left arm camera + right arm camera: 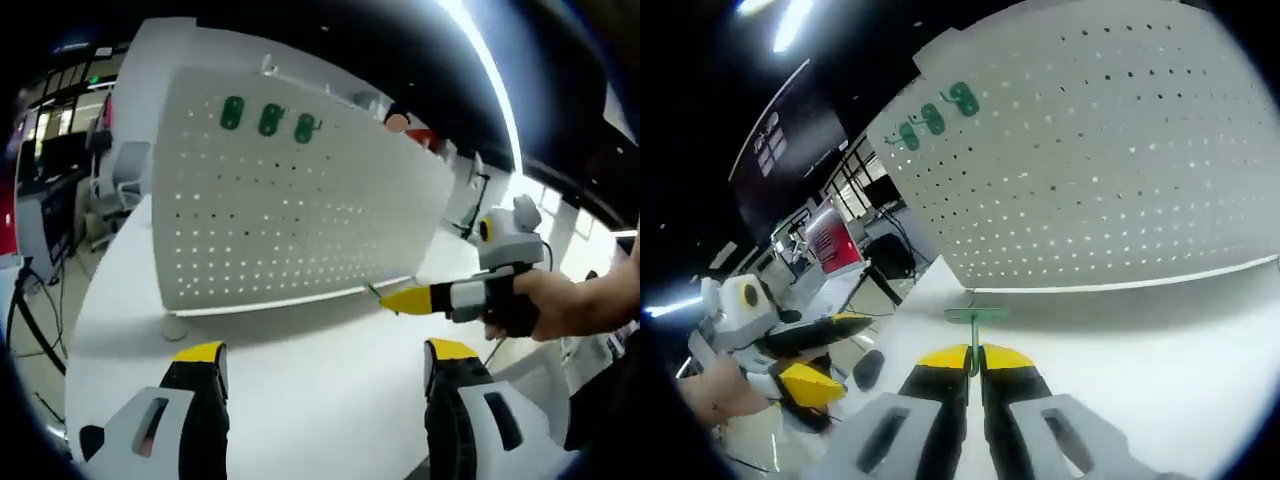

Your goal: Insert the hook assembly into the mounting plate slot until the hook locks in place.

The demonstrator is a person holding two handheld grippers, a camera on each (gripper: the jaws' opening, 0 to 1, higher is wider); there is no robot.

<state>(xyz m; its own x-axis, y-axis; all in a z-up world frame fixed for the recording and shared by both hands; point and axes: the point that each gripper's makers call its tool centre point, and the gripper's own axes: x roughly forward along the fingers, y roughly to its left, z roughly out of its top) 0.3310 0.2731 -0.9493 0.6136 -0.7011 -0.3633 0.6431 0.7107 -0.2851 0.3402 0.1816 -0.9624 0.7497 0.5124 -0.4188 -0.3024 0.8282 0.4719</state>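
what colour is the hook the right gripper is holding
Green hook, pinched in the right gripper; clearest in the right gripper view.

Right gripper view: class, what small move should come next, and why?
Probably lift the right gripper and carry its green hook up toward the pegboard. The hook is clamped low near the table, short of the holes, while three green hooks already hang high up.

Surface: a white table [300, 390], smooth and matte, seen in both gripper views [1160, 360].
Standing on it: a white pegboard [290, 190], upright, its bottom edge resting on the tabletop; also seen in the right gripper view [1100, 150].
Board's foot: a small round white pad [175, 328] touching the table at the board's lower corner.
On the board: three green hooks [268, 119] near the top edge.
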